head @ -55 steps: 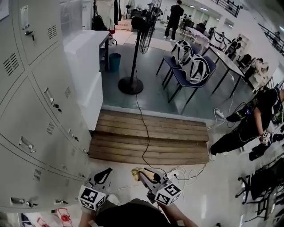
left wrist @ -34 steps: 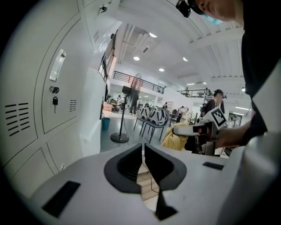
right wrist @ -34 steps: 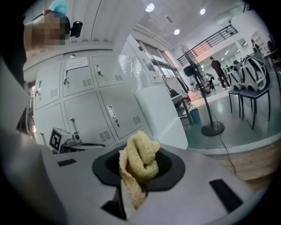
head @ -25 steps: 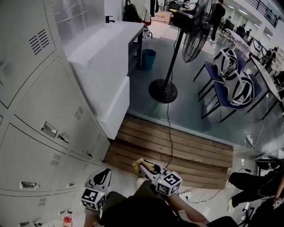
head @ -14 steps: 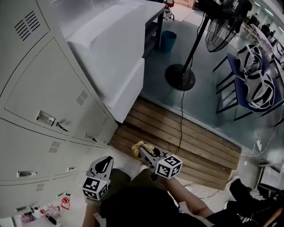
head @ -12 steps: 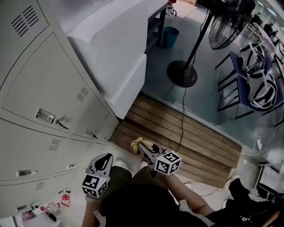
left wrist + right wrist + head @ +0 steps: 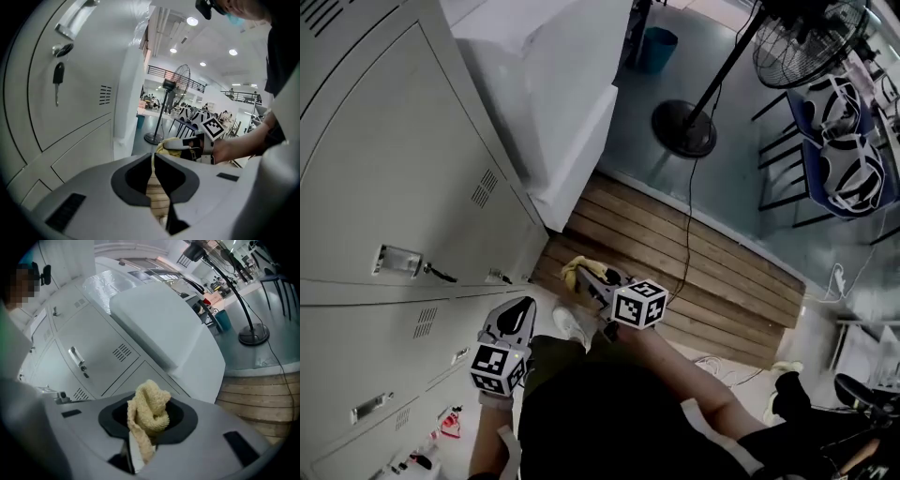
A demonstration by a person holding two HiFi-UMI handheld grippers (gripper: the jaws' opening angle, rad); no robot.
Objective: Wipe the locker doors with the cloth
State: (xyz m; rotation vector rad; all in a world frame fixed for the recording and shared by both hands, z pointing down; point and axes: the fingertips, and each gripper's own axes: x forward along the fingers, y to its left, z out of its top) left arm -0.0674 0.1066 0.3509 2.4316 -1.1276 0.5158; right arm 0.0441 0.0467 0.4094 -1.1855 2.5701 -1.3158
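The grey locker doors (image 7: 403,178) fill the left of the head view, with handles, keys and vents; they also show in the left gripper view (image 7: 70,93) and the right gripper view (image 7: 93,348). A bunched yellow cloth (image 7: 147,416) is pinched in my right gripper (image 7: 149,430), which is shut on it; the cloth (image 7: 575,270) points toward the lockers from low in the head view, where the right gripper (image 7: 586,277) hangs above the wooden step. My left gripper (image 7: 518,314) hangs lower left, jaws shut with nothing between them (image 7: 153,171), close to a locker door.
A white covered block (image 7: 548,103) stands beside the lockers. A wooden step (image 7: 694,272) lies below the grippers, with a cable across it. Farther off are a standing fan (image 7: 694,122), a blue bin (image 7: 656,47) and chairs with bags (image 7: 834,141).
The head view has swung left and down toward the lockers, which now fill more of the frame. Both grippers stay in front of the body; the right still holds the cloth.
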